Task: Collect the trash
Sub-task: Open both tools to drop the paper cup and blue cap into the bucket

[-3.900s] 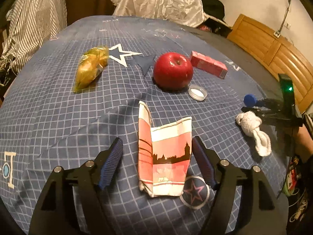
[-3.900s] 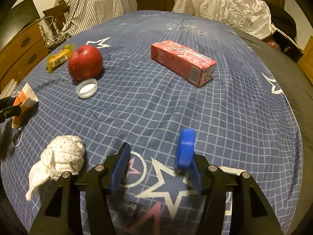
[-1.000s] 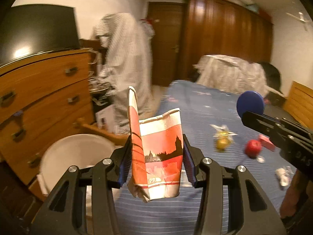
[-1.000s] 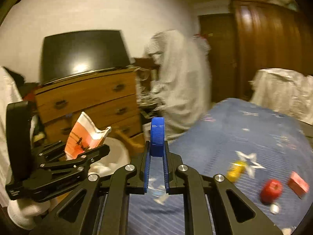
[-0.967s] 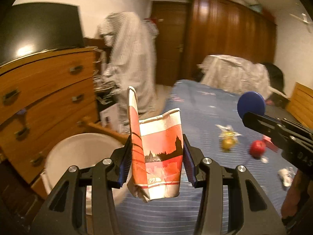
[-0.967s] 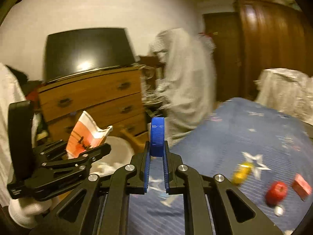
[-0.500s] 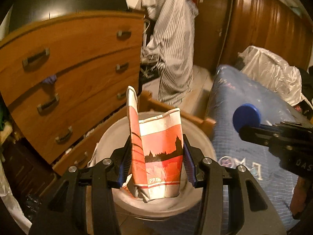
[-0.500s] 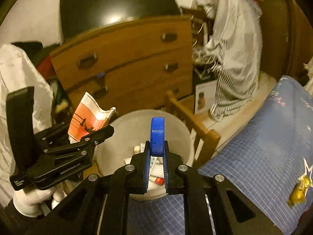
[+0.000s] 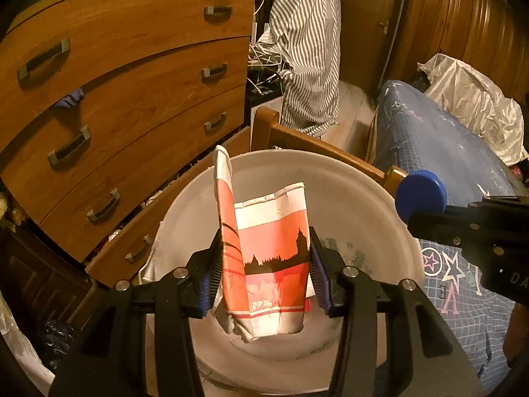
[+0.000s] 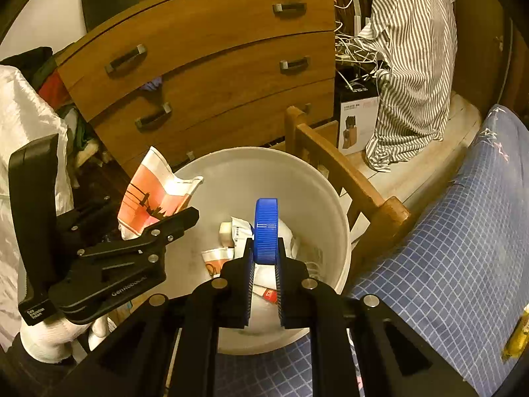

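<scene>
My left gripper (image 9: 264, 278) is shut on a crushed red-and-white paper cup (image 9: 267, 258) and holds it over the white trash bin (image 9: 363, 192). My right gripper (image 10: 264, 264) is shut on a blue bottle cap (image 10: 266, 231), held on edge above the same bin (image 10: 317, 192). The bin holds several pieces of paper trash (image 10: 231, 238). In the right wrist view the left gripper (image 10: 158, 228) with the cup (image 10: 152, 195) sits over the bin's left rim. In the left wrist view the cap (image 9: 420, 195) shows at the bin's right rim.
A wooden chest of drawers (image 9: 115, 99) stands behind the bin. A wooden bed frame post (image 10: 386, 215) and the blue checked bedspread (image 10: 446, 248) lie to the right. A striped shirt (image 10: 413, 66) hangs beyond. A yellow wrapper (image 10: 517, 337) lies on the bed.
Both grippers swung from the bed to the bin and came lower over it. The cup and the cap stay gripped.
</scene>
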Motion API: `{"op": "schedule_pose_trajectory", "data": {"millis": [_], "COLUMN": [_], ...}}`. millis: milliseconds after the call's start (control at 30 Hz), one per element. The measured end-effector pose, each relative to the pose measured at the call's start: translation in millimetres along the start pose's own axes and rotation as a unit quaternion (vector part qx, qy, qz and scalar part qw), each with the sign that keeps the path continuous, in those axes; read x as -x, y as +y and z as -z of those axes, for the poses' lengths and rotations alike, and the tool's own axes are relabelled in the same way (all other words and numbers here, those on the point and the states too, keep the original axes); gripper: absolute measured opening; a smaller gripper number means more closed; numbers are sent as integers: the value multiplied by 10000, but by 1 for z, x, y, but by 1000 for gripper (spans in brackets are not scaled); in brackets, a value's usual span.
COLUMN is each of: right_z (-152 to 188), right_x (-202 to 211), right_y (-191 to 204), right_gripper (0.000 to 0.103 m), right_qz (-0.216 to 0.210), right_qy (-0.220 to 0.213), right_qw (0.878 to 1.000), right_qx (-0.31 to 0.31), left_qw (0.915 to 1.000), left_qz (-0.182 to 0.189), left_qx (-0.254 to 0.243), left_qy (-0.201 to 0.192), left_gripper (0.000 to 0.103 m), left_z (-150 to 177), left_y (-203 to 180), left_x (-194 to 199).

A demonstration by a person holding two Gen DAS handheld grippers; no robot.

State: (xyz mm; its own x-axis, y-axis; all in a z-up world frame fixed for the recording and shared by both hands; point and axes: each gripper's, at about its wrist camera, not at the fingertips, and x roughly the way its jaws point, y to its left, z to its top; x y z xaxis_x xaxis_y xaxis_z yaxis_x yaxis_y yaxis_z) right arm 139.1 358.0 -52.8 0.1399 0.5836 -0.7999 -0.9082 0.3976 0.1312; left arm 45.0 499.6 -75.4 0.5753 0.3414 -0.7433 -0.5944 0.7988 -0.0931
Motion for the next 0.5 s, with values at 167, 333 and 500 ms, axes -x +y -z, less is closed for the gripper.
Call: {"op": "schedule_pose_trajectory", "data": {"millis": [167, 333, 500], "right_z": [0, 0, 0], "right_x": [-1, -2, 0], "right_y": [-2, -2, -1], "right_gripper": [13, 13, 17], "right_qz": [-31, -54, -100], "right_qy": [-13, -2, -75], "right_qw": [10000, 10000, 9999], "right_qx": [28, 31, 28], "left_qw": [10000, 10000, 10000], "left_qz": [-9, -23, -64], "left_qx": [-8, 6, 44], "left_qy": [-6, -8, -2], "left_gripper": [45, 46, 47], "left_z": [-1, -3, -4], "left_y": [0, 0, 1], "left_x": [-3, -3, -4]}}
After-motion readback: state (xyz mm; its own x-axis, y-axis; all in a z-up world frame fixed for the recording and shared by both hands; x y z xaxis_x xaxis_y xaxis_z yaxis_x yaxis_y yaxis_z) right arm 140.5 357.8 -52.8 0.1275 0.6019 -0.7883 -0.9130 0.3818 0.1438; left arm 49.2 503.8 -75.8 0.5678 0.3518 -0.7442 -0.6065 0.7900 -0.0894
